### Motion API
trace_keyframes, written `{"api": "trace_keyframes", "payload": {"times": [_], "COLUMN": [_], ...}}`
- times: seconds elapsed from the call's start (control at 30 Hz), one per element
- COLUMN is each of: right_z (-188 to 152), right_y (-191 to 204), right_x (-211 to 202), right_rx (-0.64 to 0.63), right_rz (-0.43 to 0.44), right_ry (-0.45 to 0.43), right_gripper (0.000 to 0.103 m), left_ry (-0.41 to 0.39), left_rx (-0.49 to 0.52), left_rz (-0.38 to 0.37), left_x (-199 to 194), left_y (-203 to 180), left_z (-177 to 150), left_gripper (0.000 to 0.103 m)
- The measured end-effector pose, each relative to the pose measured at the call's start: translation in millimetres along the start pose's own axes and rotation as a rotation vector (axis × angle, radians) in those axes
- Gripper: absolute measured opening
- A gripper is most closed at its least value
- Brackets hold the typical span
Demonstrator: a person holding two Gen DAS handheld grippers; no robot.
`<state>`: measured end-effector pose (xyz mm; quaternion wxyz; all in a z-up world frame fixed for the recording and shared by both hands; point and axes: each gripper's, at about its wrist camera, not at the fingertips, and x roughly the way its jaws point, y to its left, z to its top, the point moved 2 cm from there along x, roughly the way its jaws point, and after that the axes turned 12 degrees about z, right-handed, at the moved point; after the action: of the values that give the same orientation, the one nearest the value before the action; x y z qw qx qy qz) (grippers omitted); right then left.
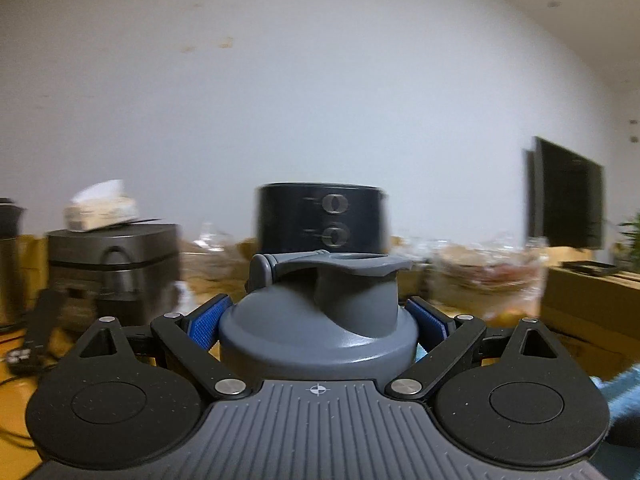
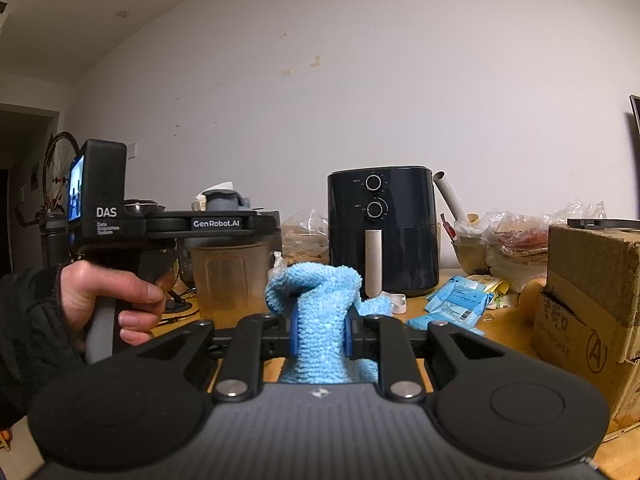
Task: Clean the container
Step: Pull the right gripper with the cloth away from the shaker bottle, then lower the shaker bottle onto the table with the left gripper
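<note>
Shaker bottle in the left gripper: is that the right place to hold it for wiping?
Probably yes. The left gripper clamps the bottle from both sides just under its grey lid, leaving the clear body free for the blue cloth.

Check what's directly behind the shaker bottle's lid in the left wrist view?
The black air fryer, its two dials visible above the grey lid. Its lower body and handle are hidden by the lid.

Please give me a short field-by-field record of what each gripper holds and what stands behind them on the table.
left gripper: shut on the translucent plastic shaker bottle with the grey flip lid
right gripper: shut on the light blue microfibre cloth
left hand: wrapped round the left gripper's handle
behind: black air fryer with two dials
table right: brown cardboard box
</note>
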<state>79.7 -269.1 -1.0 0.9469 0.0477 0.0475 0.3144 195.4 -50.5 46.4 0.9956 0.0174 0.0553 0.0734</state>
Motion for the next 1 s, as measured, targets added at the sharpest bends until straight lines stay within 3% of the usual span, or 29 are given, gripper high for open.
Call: {"api": "trace_keyframes", "payload": {"times": [0.23, 1.0], "right_z": [0, -1], "right_y": [-2, 1], "right_x": [1, 4], "right_rx": [0.007, -0.005], "right_rz": [-0.016, -0.051], "right_ry": [0.003, 0.013], "right_gripper": [0.018, 0.018], "left_ry": [0.011, -0.005], "left_rx": [-0.002, -0.002], "left_rz": [0.153, 0.144], "left_x": [-1, 12], "left_y": [5, 4], "left_z": [9, 17], "left_gripper": [0.094, 0.094]}}
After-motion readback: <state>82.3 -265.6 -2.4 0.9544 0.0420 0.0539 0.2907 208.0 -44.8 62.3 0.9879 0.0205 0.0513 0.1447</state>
